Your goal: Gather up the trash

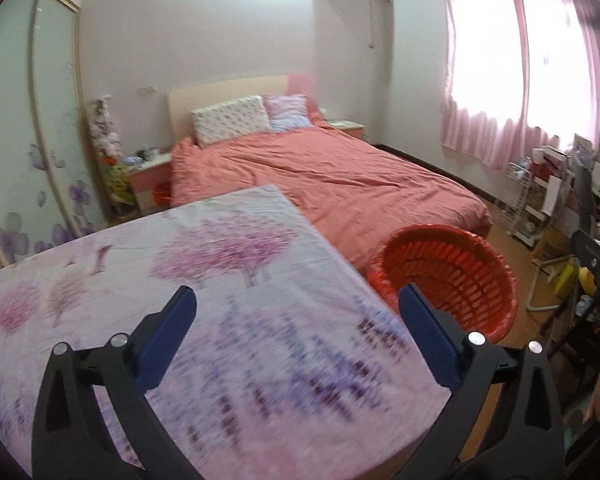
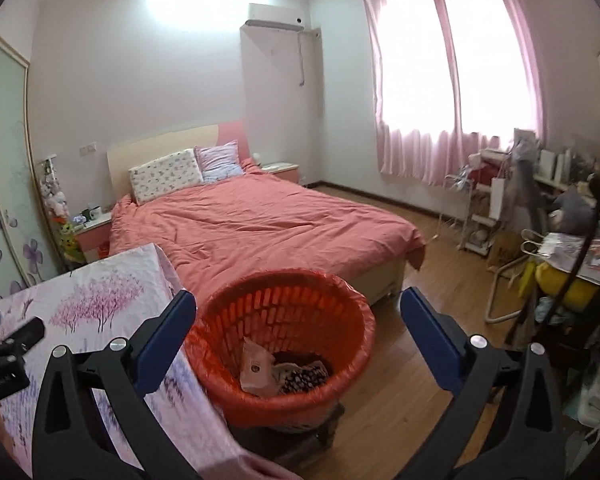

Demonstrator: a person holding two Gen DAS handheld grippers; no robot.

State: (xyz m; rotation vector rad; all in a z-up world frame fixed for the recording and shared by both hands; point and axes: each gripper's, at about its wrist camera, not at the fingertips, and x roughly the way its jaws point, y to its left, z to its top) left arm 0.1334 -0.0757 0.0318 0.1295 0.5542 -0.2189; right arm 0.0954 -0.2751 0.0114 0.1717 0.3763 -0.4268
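Both wrist views face the bed [image 1: 324, 176] and basket [image 2: 288, 340].

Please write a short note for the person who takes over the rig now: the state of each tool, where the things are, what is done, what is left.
Left tool: open, empty, above the flower-print table.
Right tool: open, empty, above the red basket.
The basket stands on the floor beside the table, before the bed.
Done: wrappers lie in the basket.
Left: no trash shows on the visible table part; check the rest.
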